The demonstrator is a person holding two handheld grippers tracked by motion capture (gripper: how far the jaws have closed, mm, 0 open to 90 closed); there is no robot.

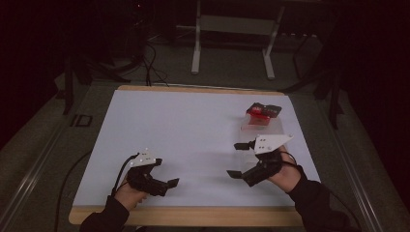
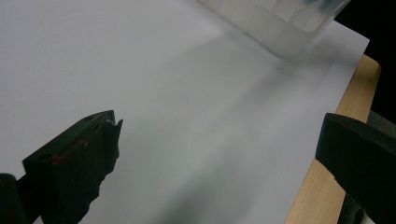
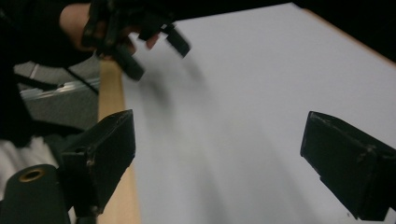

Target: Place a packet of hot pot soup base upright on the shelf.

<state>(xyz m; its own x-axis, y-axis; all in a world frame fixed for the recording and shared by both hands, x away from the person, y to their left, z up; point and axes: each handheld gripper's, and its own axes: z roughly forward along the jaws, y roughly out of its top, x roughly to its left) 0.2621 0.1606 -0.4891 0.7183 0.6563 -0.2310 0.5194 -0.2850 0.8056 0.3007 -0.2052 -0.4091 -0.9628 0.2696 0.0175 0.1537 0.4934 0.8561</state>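
container of clear plastic, box-shaped (image 1: 258, 129), stands on the far right part of the white sheet, just beyond the right gripper. its walls are translucent and smooth, and the edges are hard to trace against the pale surface. red and black items (image 1: 262, 112) sit at its far end; whether they lie inside it or just behind it cannot be told. in the left gripper view the container's lower wall (image 2: 275, 28) appears as a frosted, rounded corner near the sheet's edge.

right gripper (image 1: 238, 159), black with a grey three-cornered plate on top, is held just in front of the container and apart from it. its jaws stand wide apart and grip nothing; in the right gripper view bare sheet lies between the two blocky, matt black jaws.

left gripper (image 1: 167, 175), of the same build, hovers over the near left part of the sheet, well apart from the container. its jaws are also spread wide with nothing between them. a black cable trails from it toward the person's sleeve.

white sheet (image 1: 193, 140) is flat, matt and unmarked, and covers most of a light wooden table (image 1: 193, 215), whose bare edge shows as a band along the near side and at the far rim.

room is dark. grey floor surrounds the table, a white metal frame with two legs (image 1: 232, 43) stands beyond it, and dark cables lie on the floor at the far left.
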